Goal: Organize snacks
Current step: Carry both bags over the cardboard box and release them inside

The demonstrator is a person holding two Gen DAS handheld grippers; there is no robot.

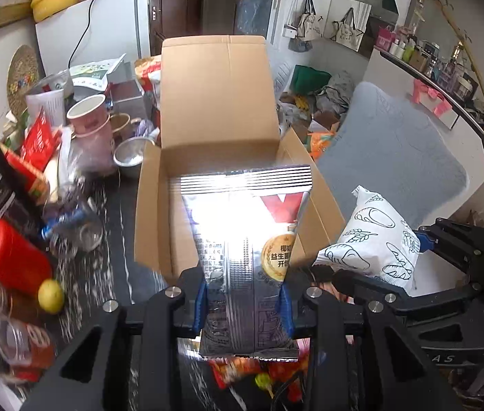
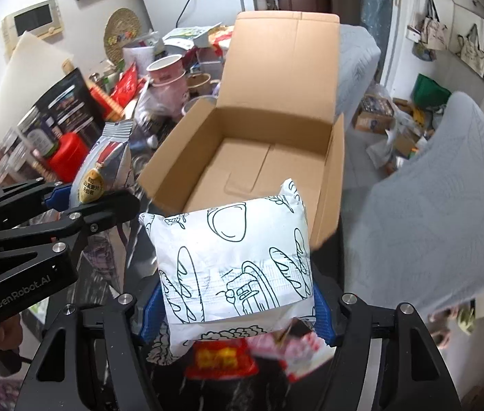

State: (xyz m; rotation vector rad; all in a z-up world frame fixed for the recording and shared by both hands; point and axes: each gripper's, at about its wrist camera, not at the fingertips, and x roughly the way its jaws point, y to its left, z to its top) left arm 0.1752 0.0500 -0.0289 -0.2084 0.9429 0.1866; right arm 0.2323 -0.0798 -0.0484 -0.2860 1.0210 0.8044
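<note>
An open cardboard box point(image 1: 219, 102) point(image 2: 276, 78) stands on the dark table with its lid flap up, its inside empty. My left gripper point(image 1: 244, 299) is shut on a silver snack bag point(image 1: 245, 239), held upright just before the box's near edge; the bag also shows in the right wrist view point(image 2: 105, 167). My right gripper point(image 2: 237, 311) is shut on a white bread packet with line drawings point(image 2: 235, 260), held at the box's near rim. The packet also shows at the right of the left wrist view point(image 1: 372, 239).
Clutter stands left of the box: a red bottle point(image 1: 15, 257), a lemon point(image 1: 51, 296), pink cups point(image 1: 89, 120), a steel bowl point(image 1: 130, 157), glass jars. Red snack packets point(image 2: 221, 359) lie below the grippers. A grey cushioned chair point(image 1: 396, 144) stands right of the box.
</note>
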